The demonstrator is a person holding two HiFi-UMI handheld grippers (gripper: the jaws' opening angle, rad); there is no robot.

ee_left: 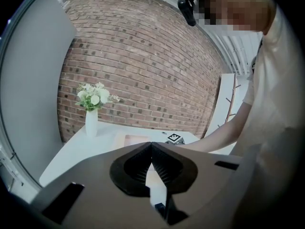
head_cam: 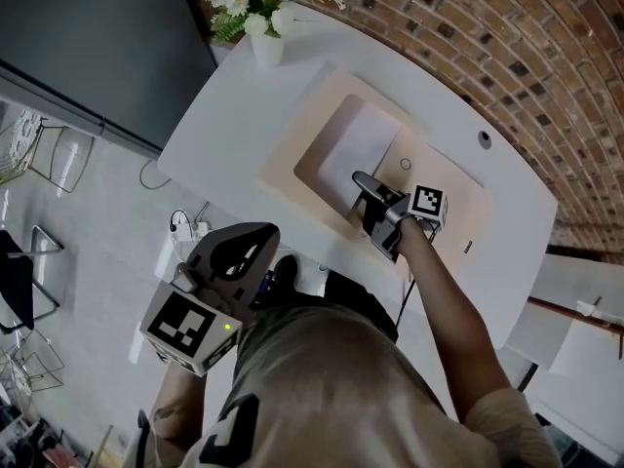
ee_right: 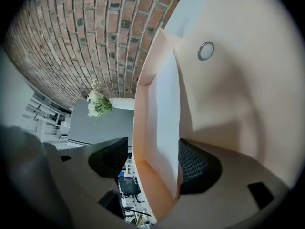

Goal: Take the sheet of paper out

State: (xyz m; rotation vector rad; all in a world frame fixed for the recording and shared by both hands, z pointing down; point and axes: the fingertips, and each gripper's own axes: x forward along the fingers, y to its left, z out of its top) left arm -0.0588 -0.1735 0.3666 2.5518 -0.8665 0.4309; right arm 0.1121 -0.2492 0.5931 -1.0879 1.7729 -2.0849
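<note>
Well, the sheet of paper [head_cam: 359,142] lies inside the peach folder [head_cam: 292,154]. The right gripper [head_cam: 363,185], jaws wide, straddles the folder's near edge. Closing there, I reckon, could pinch folder and paper together. The left gripper [head_cam: 234,259] hangs closed and empty, well off the folder.

Open tabletop [head_cam: 244,135] surrounds the right tool [head_cam: 363,185]; the folder [ee_right: 143,128] edge stands between its jaws, the flower vase [head_cam: 266,47] well ahead.

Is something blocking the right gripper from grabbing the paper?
Nothing visible blocks it. The beige folder lies open, and the sheet of paper has its edge between the open jaws of the right gripper. The folder's wall stands between them too, so it might get pinched along.
</note>
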